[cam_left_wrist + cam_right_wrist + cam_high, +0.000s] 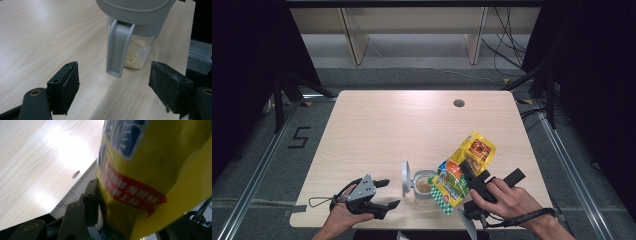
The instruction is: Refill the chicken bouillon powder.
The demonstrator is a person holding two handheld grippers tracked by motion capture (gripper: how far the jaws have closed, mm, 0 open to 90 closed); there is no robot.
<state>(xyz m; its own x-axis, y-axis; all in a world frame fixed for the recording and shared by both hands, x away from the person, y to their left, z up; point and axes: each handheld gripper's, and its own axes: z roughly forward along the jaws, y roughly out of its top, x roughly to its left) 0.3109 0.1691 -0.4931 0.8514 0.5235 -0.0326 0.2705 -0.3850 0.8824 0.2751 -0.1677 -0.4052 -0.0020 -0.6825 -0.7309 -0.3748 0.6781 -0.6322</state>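
Yellow snack bag sat clamped in the right gripper, tilted over the open glass jar near the table's near edge. Left gripper rested just left of the jar, jaws apart and holding nothing.

A light wooden table with a round cable hole — pale shelving behind it.

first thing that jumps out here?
The yellow pouch, clamped in the right gripper and tilted over the open jar near the table's front edge. The jar holds some pale powder, its grey lid flipped up to the left. The left gripper waits open beside it, holding nothing.
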